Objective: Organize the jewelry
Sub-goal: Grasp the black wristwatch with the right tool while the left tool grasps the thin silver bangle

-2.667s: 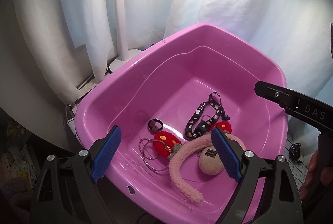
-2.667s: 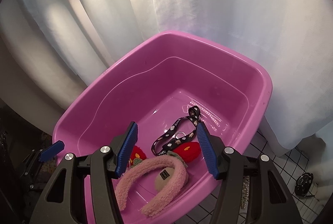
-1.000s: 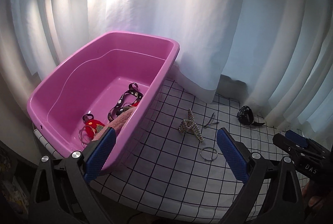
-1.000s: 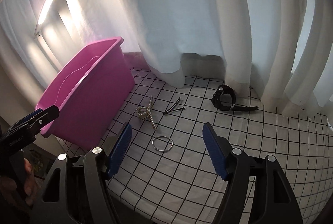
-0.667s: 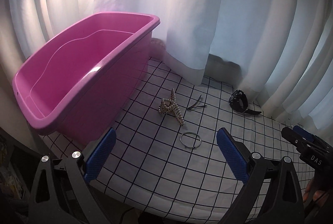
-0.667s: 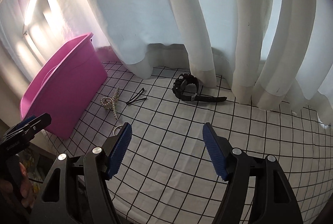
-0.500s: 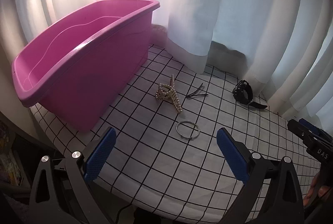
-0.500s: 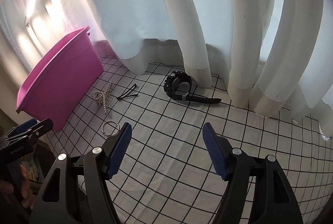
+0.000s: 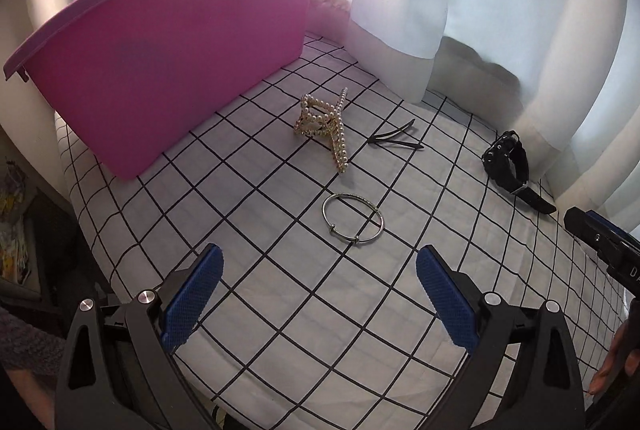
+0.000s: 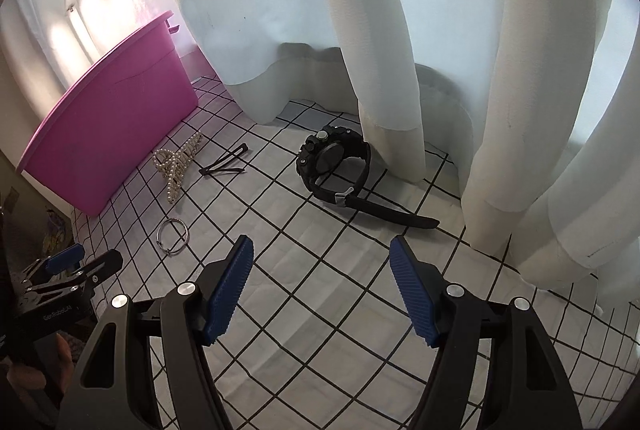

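Jewelry is what you have left on the desk [image 9: 280, 294]: pearl clip [image 9: 325, 128], hairpin [image 9: 394, 138], bangle [image 9: 353, 217] and watch [image 10: 334, 162] all lie outside the pink tub [image 9: 172, 70], whose inside is hidden. Both your left tongs [image 9: 318, 300] and right tongs [image 10: 320, 290] gape wide, holding nothing. Four pieces, I'd judge, are not yet binned.

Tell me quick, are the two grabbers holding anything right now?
Left gripper: open, holding nothing, above the checked cloth near the silver bangle.
Right gripper: open, holding nothing, facing the black watch.
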Demonstrator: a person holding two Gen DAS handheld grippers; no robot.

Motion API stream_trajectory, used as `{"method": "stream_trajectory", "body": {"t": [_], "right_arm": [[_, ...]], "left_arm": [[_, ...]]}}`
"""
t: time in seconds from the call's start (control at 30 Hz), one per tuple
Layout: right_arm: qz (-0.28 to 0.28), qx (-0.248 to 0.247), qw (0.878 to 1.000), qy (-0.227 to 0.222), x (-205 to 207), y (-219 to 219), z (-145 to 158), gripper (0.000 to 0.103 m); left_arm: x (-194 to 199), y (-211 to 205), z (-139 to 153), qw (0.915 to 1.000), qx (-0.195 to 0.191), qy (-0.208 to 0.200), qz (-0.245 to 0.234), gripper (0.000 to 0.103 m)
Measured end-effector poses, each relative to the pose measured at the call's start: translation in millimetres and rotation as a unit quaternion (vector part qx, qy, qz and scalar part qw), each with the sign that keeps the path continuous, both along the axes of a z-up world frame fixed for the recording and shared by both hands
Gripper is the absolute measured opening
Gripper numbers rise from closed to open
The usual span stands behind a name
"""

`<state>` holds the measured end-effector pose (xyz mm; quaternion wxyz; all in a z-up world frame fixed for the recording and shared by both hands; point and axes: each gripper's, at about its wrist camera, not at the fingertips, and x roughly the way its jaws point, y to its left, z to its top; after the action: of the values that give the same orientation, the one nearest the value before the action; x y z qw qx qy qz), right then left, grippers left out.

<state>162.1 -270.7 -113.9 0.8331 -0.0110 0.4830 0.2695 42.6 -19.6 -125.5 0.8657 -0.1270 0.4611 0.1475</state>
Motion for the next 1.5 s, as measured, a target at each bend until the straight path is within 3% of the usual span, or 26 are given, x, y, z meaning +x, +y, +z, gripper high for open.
{"method": "stream_trajectory", "body": {"t": [0.23, 0.43, 0.63, 0.97, 1.23, 1.5], "right_arm": [[0.028, -0.011, 1.000, -0.009, 24.6, 14.7, -26.5, 0.068], [0.035, -0.004, 0.999, -0.013, 39.1, 21.9, -42.3, 0.068], [0.050, -0.012, 0.998, -0.035, 49.5, 32.8, -52.3, 0.071], [0.064, -0.049, 0.996, -0.038, 68.5, 50.7, -67.2, 0.071], [0.060, -0.052, 0.996, -0.039, 77.4, 52.9, -76.4, 0.071], [0.058, -0.065, 0.995, -0.056, 82.6, 68.3, -82.4, 0.071]], "left_arm": [[14.7, -2.3, -23.0, 0.9999, 0.010, 0.007, 0.009, 0.096], [20.6, 3.1, -46.4, 0.9996, -0.012, 0.016, 0.020, 0.096], [28.8, 0.2, -49.9, 0.9998, -0.001, -0.004, 0.021, 0.096], [46.5, -2.9, -58.6, 0.9996, -0.003, 0.000, 0.026, 0.096], [57.3, -10.3, -65.2, 0.9992, 0.031, 0.001, 0.025, 0.097], [63.3, -11.7, -66.4, 0.9988, 0.035, -0.002, 0.035, 0.097]]}}
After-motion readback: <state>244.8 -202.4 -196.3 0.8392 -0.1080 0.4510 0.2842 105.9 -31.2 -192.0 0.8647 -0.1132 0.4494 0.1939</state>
